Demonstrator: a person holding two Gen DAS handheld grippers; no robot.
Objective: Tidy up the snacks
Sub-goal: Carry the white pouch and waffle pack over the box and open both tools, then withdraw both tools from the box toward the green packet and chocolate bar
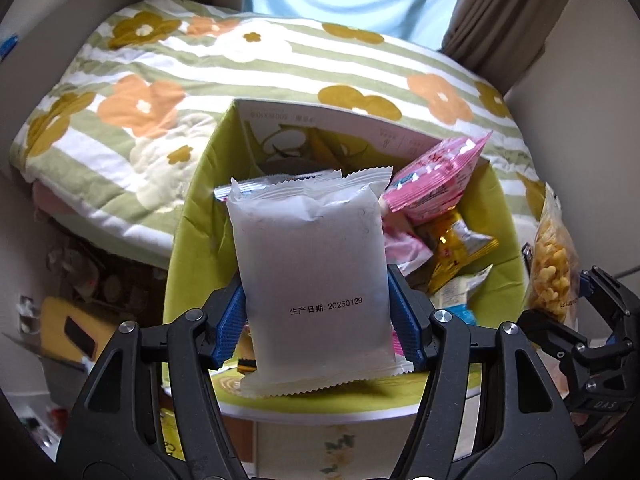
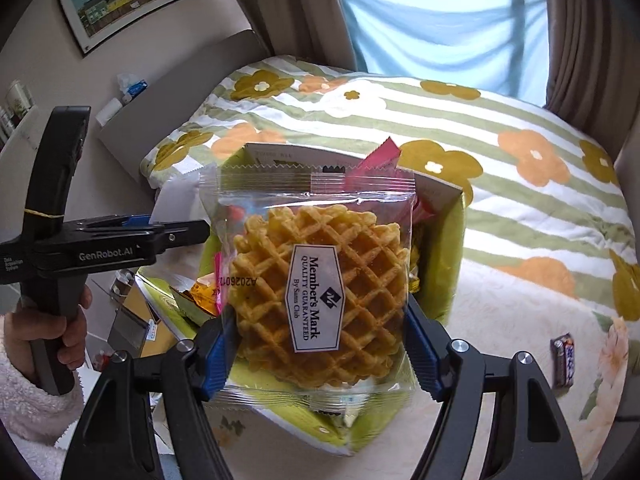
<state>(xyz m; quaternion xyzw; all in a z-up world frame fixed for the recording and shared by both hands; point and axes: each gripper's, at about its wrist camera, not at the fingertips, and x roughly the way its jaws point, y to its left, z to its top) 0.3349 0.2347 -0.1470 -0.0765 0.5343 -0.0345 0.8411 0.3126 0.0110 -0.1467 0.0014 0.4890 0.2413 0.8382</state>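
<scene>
Snacks: one white packet [image 1: 312, 280], one waffle [image 2: 320, 292], clamped.

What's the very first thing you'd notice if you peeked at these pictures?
A big golden waffle in a clear wrapper, pinched between the blue pads of the right tool, fills the middle of the right view. In the left view, the left tool holds up a plain white snack packet over a green box stuffed with pink and gold snacks. Behind both lies a flowery striped blanket.

home bedroom, floral quilt [image 2: 500, 128], curtains [image 2: 584, 40]
</scene>
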